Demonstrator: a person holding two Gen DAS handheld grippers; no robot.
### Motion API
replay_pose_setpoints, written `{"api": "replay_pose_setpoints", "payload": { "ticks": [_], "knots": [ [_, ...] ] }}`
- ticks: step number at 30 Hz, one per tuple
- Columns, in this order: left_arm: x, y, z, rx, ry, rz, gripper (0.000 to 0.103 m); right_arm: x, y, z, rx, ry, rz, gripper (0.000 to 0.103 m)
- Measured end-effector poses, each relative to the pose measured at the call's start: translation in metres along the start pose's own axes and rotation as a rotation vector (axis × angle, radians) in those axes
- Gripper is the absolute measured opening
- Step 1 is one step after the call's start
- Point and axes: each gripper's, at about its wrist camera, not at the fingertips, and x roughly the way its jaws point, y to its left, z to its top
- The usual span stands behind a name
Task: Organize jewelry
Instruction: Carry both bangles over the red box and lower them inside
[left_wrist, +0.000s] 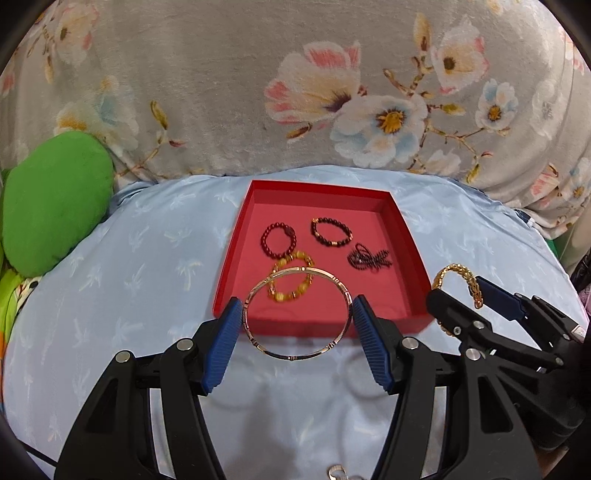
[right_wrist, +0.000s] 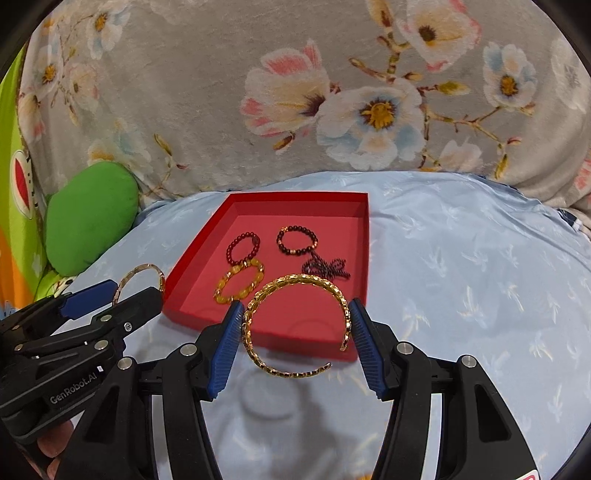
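A red tray (left_wrist: 404, 236) lies on a light blue cloth and also shows in the right wrist view (right_wrist: 364, 236). In it lie a dark red bead bracelet (left_wrist: 277, 240), a dark bead bracelet with gold spacers (left_wrist: 331, 231), a yellow bead bracelet (left_wrist: 291, 282) and a bunched black chain (left_wrist: 369, 257). My left gripper (left_wrist: 297, 317) is shut on a thin rose-gold bangle (left_wrist: 266, 349), held above the tray's near edge. My right gripper (right_wrist: 295, 325) is shut on an open gold chain cuff (right_wrist: 255, 354), also above the tray's near edge. Each gripper shows in the other's view.
A green plush cushion (left_wrist: 51, 206) lies at the left. A grey floral blanket (left_wrist: 295, 85) rises behind the tray. A small metal piece (left_wrist: 338, 472) lies on the blue cloth (left_wrist: 147, 258) at the bottom edge of the left wrist view.
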Motion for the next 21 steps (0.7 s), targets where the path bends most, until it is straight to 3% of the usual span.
{"api": "replay_pose_setpoints", "payload": {
  "ticks": [12,21],
  "knots": [
    [0.073,0.016,0.017,-0.010,0.059,0.002,0.059,0.085,-0.009,0.020,0.023,0.078,0.005,0.056],
    [0.103,0.017,0.013,-0.016,0.094,0.008,0.059,0.110,-0.014,0.011,0.036,0.115,0.000,0.057]
  ]
}}
